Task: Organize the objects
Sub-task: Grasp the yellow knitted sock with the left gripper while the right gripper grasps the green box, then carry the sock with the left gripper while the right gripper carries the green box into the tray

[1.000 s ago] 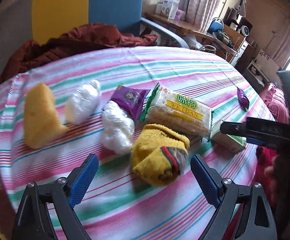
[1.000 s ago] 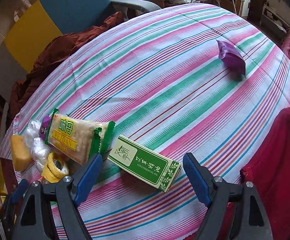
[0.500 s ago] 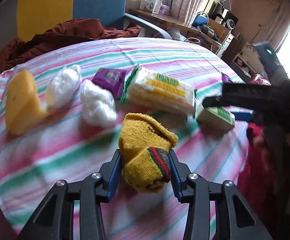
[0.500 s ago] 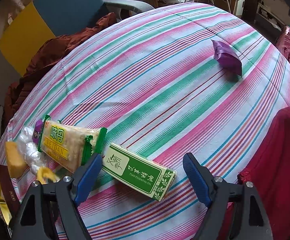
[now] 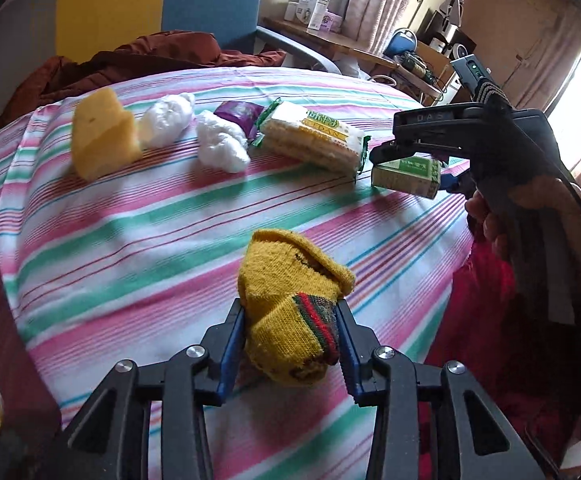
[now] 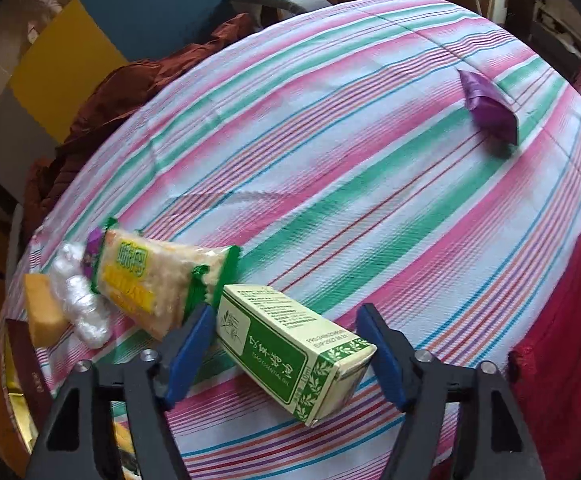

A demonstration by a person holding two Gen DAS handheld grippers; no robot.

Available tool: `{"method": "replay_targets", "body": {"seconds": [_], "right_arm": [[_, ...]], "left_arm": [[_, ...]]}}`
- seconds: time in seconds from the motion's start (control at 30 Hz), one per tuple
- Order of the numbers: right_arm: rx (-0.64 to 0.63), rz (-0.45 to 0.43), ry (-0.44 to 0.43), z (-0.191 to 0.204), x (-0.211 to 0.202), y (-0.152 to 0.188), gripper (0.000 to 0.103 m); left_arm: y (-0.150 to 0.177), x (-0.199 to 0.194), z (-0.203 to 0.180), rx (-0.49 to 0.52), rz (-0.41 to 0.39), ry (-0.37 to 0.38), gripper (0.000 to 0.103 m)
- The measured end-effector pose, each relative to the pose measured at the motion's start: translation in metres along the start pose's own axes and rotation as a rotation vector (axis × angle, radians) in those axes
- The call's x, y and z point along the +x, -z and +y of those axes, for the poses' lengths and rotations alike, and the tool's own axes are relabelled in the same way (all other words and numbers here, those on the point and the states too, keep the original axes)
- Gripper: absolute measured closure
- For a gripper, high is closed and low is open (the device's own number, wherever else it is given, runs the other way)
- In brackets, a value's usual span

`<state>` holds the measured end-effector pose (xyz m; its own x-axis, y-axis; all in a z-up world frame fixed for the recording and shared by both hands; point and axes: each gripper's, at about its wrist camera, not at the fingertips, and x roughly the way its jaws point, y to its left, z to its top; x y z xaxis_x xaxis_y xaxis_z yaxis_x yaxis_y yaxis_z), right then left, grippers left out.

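Left wrist view: left gripper (image 5: 290,340) clamping yellow sock (image 5: 290,316), jaws having just been closing, now narrow on its striped cuff end. Sock hanging free above the striped tablecloth (image 5: 138,240). Sitting in a row beyond: yellow sponge (image 5: 102,136), two white wads (image 5: 194,132), wafer pack (image 5: 314,136). Green box (image 5: 406,172) showing at the right gripper (image 5: 410,160).

Right wrist view: right gripper (image 6: 286,356) bracketing green box (image 6: 290,344), jaws having just been closing, half wide; box tilting, whether the pads touch it unclear. Purple packet (image 6: 490,112) lying well apart.

Risks: box slipping or pivoting out, owing to an incomplete grip; soft sock sagging out of a pinch at one end.
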<state>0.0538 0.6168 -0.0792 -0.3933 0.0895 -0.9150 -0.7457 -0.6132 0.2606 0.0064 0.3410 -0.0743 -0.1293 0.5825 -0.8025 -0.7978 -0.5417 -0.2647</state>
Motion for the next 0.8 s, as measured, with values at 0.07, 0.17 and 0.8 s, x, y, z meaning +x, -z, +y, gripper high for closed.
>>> {"method": "replay_targets", "body": {"seconds": [0.07, 0.17, 0.8], "right_arm": [[-0.003, -0.029, -0.012, 0.001, -0.007, 0.0, 0.044], [0.01, -0.06, -0.043, -0.002, -0.016, -0.002, 0.054], [-0.006, -0.205, -0.179, 0.004, -0.06, 0.009, 0.07]], "left_arm": [[0.004, -0.007, 0.001, 0.0, -0.007, -0.01, 0.063], [0.007, -0.021, 0.002, -0.006, -0.032, -0.016, 0.063], [0.03, -0.129, 0.045, -0.12, -0.222, -0.019, 0.064]]}}
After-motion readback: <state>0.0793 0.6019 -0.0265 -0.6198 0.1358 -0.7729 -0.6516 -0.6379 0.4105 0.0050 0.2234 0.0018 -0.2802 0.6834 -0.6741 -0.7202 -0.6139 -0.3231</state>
